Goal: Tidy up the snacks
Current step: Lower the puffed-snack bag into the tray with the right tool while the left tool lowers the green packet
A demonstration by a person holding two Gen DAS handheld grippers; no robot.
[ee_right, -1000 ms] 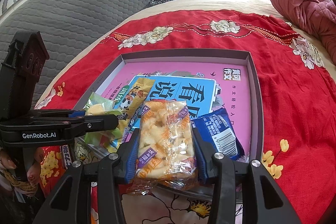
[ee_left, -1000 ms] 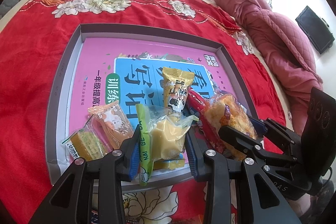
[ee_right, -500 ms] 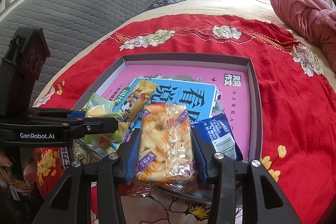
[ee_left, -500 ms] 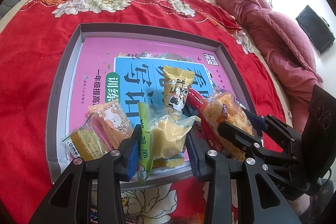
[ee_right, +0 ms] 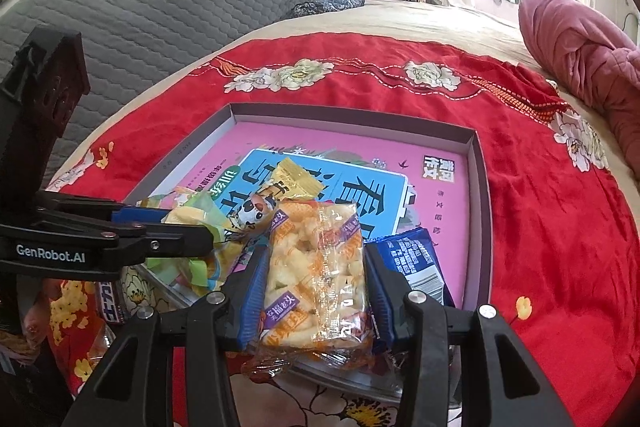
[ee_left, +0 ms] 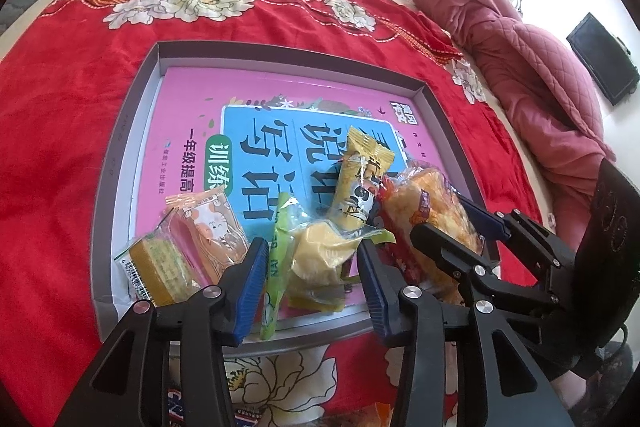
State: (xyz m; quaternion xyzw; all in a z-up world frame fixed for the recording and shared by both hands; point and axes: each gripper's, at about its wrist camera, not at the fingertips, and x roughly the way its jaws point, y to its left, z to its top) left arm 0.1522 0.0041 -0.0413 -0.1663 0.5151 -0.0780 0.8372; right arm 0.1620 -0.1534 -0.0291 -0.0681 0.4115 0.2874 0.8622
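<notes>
Yellow-green snack (ee_left: 316, 259) between opening left tool (ee_left: 312, 275) | puffed-snack pack (ee_right: 316, 275) clamped, right tool (ee_right: 316, 291)

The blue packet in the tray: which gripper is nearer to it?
Right. The right gripper sits beside the blue packet; the left gripper is further off, across the rice-cracker pack.

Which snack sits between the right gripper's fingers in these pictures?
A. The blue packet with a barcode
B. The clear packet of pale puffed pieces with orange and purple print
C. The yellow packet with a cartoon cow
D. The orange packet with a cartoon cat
B: in the right wrist view the right gripper has its blue pads against both sides of the clear packet of puffed pieces, while the blue packet lies beside it in the tray.
</notes>
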